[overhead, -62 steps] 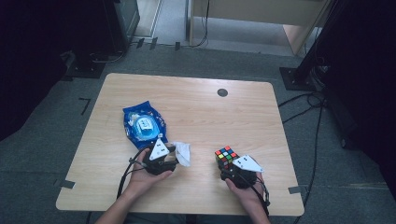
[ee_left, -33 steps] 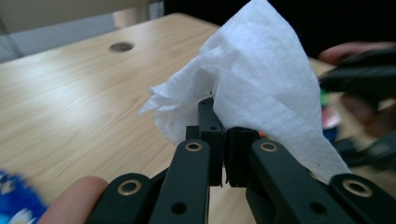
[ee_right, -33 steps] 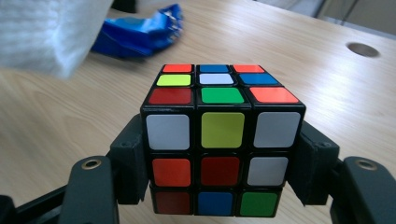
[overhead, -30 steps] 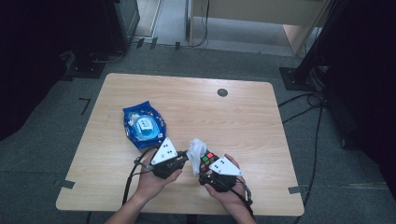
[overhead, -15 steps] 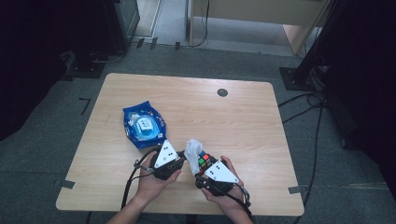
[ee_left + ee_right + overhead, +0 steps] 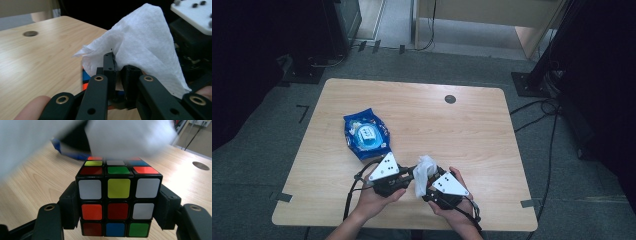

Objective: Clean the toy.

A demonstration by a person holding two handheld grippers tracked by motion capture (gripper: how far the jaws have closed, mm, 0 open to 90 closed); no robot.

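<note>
My right gripper [image 6: 117,203] is shut on a Rubik's cube [image 6: 117,187], with one jaw on each side face. My left gripper [image 6: 120,68] has a white wipe [image 6: 140,42] between its jaws, and the wipe lies against the cube's top. Those jaws have just been opening slightly, with the wipe still pinched between them. In the high view both grippers meet near the table's front edge, the left gripper [image 6: 411,175] beside the right gripper [image 6: 428,186]. There the wipe [image 6: 424,170] covers the cube. The wipe [image 6: 125,135] shows blurred above the cube in the right gripper view.
A blue wipe packet [image 6: 366,134] lies on the wooden table [image 6: 472,135], behind and left of the hands. A round cable hole [image 6: 450,99] sits near the far edge. Dark equipment stands and cables surround the table on the floor.
The right gripper has carried the cube left to meet the left gripper. The wipe has gone from beside the cube to on top of it. Little has moved in the last half second.
</note>
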